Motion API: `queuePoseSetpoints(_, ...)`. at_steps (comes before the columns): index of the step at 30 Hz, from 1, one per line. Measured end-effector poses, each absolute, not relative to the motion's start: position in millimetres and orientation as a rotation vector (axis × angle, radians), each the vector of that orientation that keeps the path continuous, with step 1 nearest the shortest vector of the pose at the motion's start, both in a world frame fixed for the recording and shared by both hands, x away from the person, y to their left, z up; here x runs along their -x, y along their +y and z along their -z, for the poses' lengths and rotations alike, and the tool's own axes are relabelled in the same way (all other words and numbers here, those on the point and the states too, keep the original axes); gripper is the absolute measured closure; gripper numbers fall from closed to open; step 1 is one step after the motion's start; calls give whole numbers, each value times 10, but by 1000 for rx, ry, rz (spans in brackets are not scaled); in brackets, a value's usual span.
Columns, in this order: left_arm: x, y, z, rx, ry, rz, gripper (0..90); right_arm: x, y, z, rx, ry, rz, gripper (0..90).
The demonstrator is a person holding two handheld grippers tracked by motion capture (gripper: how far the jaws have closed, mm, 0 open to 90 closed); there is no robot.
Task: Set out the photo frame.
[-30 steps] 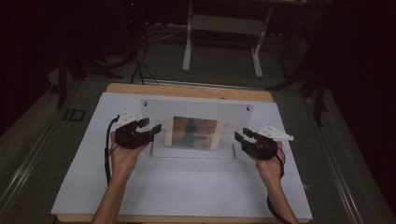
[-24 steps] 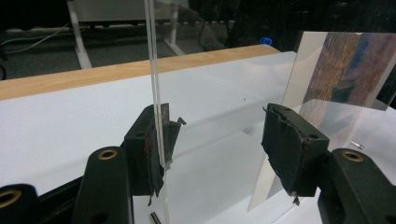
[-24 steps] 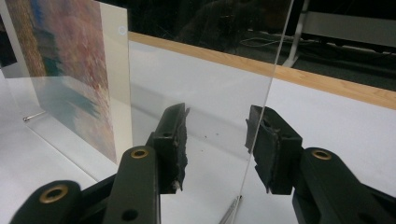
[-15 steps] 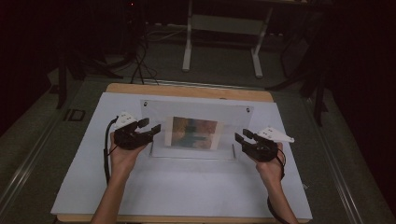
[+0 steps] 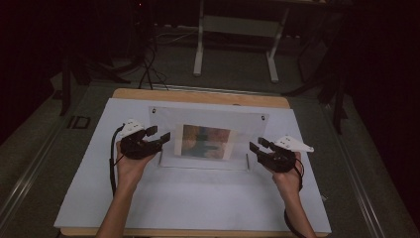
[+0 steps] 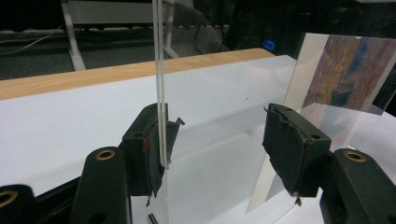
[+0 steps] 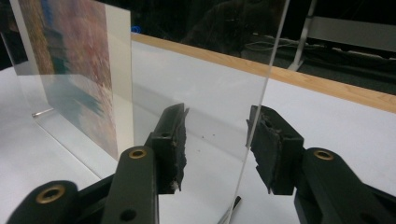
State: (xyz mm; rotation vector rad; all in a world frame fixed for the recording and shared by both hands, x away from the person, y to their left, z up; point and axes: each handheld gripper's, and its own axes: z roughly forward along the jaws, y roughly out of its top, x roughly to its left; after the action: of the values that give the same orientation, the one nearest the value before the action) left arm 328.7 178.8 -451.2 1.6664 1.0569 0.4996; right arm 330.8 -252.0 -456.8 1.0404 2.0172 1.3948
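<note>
The clear acrylic frame (image 5: 210, 139) with a picture (image 5: 205, 141) stands upright at the middle of the table (image 5: 198, 198). Its side edges sit between the open jaws of the left gripper (image 5: 159, 138) and right gripper (image 5: 258, 147). Neither grips yet; I judge that closing and lifting remain.

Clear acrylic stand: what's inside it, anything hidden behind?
The upright clear acrylic stand holds a colourful printed picture with white margins. The white table cover shows through the bare acrylic. The table directly behind the print is covered. Both grippers, left and right, straddle its edges, open.
</note>
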Motion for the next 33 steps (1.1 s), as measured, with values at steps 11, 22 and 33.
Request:
queuePoseSetpoints(11,-3254,1875,4495,-1635,1061,-502,368,-3282,-2597,4511,-1040,2010,-1404,527)
queuePoseSetpoints(22,-3187,2007,4419,-1601,1061,-512,371,-3250,-2660,4448,-1030,1998,-1419,524)
queuePoseSetpoints(33,-3132,2172,4369,-1576,1075,-542,388,-3235,-2786,4423,-1031,2003,-1411,559)
